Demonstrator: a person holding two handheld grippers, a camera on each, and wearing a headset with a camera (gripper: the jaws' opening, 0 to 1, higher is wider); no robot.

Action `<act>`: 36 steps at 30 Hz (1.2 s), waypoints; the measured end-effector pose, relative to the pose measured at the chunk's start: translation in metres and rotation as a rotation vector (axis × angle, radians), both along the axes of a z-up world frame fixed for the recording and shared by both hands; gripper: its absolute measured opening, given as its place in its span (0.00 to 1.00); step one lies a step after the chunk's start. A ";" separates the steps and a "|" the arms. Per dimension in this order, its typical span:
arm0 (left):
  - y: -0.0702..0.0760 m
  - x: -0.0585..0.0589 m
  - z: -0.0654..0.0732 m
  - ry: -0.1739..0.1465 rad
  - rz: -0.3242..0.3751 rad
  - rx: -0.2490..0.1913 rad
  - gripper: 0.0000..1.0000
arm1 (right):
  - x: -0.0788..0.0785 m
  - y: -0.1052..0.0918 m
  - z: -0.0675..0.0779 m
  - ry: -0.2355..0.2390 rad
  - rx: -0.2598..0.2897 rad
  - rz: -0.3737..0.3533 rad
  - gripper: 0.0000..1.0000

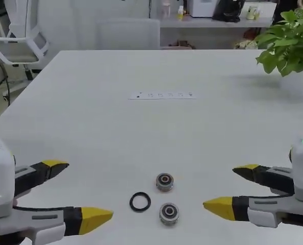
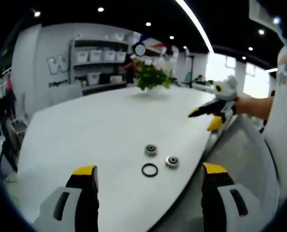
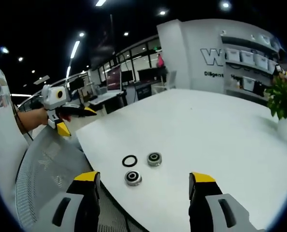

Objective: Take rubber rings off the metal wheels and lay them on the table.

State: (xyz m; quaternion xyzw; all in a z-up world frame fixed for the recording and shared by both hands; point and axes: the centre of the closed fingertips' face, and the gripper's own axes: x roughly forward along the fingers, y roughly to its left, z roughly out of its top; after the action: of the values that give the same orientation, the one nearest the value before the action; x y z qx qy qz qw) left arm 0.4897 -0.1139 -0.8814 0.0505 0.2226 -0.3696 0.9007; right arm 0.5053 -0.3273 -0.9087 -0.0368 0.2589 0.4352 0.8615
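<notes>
Two small metal wheels lie flat near the front edge of the white table [image 1: 141, 127], one [image 1: 164, 181] behind the other [image 1: 169, 213]. A loose black rubber ring [image 1: 140, 201] lies flat just left of them. I cannot tell whether either wheel carries a ring. My left gripper [image 1: 82, 190] hovers open and empty to the left of the ring. My right gripper [image 1: 223, 188] hovers open and empty to the right of the wheels. The left gripper view has the wheels [image 2: 151, 149] [image 2: 172, 162] and the ring [image 2: 150, 170] ahead between its jaws.
A potted green plant [image 1: 289, 46] stands at the table's far right. A thin strip with small marks [image 1: 161, 95] lies mid-table. A white office chair [image 1: 19, 41] stands off the far left corner. Shelving [image 1: 212, 20] runs behind the table.
</notes>
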 end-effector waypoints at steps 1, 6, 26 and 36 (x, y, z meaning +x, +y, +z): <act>0.000 0.000 0.000 -0.001 0.000 0.002 0.89 | 0.000 0.000 0.000 0.000 -0.001 0.000 0.74; 0.000 -0.001 0.002 -0.002 0.001 0.003 0.89 | -0.005 -0.002 -0.005 0.010 -0.006 -0.002 0.75; 0.003 -0.001 -0.001 0.007 0.018 0.012 0.89 | -0.009 -0.004 -0.007 0.004 -0.026 0.002 0.77; 0.003 -0.001 -0.003 0.008 0.022 0.016 0.89 | -0.011 -0.004 -0.010 0.008 -0.046 0.004 0.79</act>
State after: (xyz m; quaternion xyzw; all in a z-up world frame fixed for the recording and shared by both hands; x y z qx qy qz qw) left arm 0.4888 -0.1109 -0.8840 0.0538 0.2299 -0.3580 0.9034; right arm 0.4943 -0.3309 -0.9190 -0.0552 0.2722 0.4311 0.8585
